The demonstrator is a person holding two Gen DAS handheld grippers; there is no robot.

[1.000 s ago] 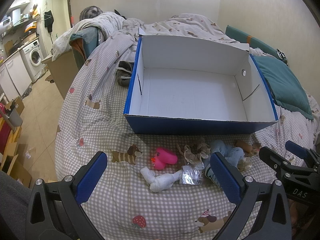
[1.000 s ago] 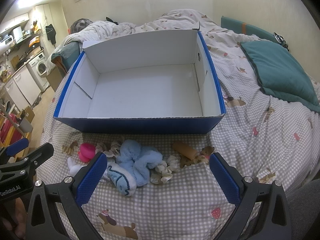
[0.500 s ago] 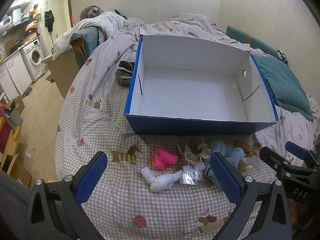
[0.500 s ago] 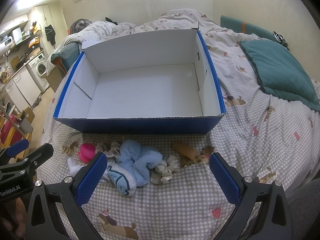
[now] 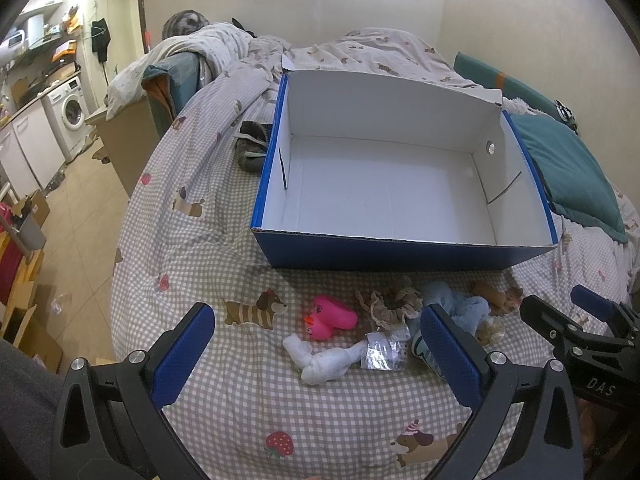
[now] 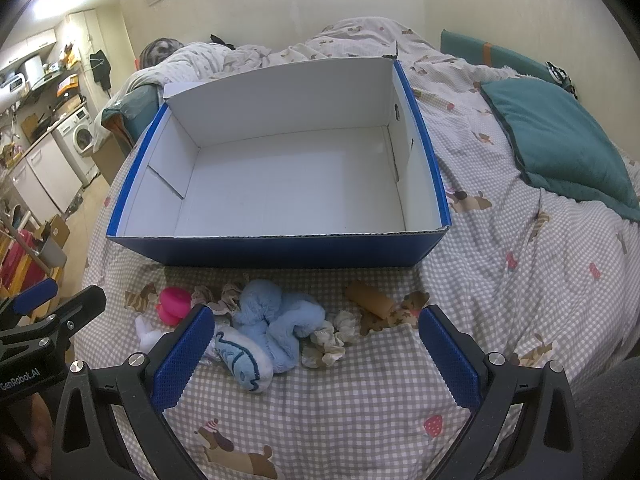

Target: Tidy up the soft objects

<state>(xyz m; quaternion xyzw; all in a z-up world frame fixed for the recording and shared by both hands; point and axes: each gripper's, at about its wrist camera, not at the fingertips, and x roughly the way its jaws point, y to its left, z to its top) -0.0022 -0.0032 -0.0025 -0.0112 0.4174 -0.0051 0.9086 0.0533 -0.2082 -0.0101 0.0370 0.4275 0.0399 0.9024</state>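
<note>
One box (image 5: 384, 254), blue outside and white inside, sits on the checked bedspread (image 5: 200, 240), and nothing lies in it. All the soft things lie in a loose row on the bedspread just in front of the box's near wall: one pink toy (image 5: 330, 320), one white sock (image 5: 324, 362), one frilly brown scrunchie (image 5: 394, 304), one foil packet (image 5: 382, 354), one light blue plush (image 6: 276, 320), one pale fish-patterned piece (image 6: 240, 360) touching it, one brown roll (image 6: 370, 300) and one crumpled cream scrunchie (image 6: 330, 338). One teal pillow (image 6: 556, 140) lies to the right of the box. Two grippers hang in front of the row, well short of the box: the left gripper (image 5: 318, 354) and the right gripper (image 6: 316, 354), each with jaws spread wide and holding nothing
</note>
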